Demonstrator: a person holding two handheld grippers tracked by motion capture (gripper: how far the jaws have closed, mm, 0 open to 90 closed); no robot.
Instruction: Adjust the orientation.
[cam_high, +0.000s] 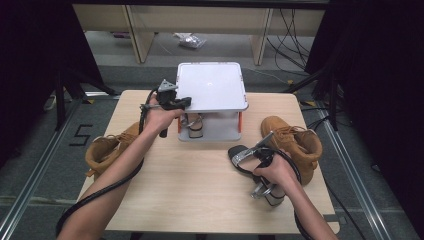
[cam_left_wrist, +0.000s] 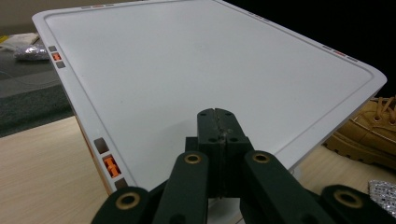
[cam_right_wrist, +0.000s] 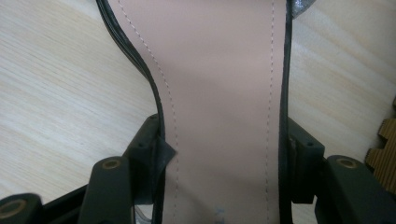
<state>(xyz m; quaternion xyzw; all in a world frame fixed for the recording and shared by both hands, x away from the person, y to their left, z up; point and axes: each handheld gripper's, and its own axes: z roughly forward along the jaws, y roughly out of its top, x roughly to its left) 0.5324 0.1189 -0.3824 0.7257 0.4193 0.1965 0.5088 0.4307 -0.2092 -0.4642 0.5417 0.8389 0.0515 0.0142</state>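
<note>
A heeled sandal (cam_high: 239, 152) with a black sole, a pink insole (cam_right_wrist: 219, 84) and a silver heel lies at the table's front right. My right gripper (cam_high: 252, 162) is shut on it: in the right gripper view the jaws (cam_right_wrist: 224, 154) press on both edges of the sole. A matching sandal (cam_high: 194, 125) stands on the lower level of a white two-level rack (cam_high: 212, 85). My left gripper (cam_high: 186, 102) is shut on nothing at the rack's left front corner, its tips (cam_left_wrist: 218, 116) just above the white top plate (cam_left_wrist: 187, 70).
One tan boot (cam_high: 107, 147) lies at the table's left edge under my left forearm. Another tan boot (cam_high: 295, 142) stands right of the held sandal, also seen past the rack (cam_left_wrist: 369, 130). Cables trail from both grippers.
</note>
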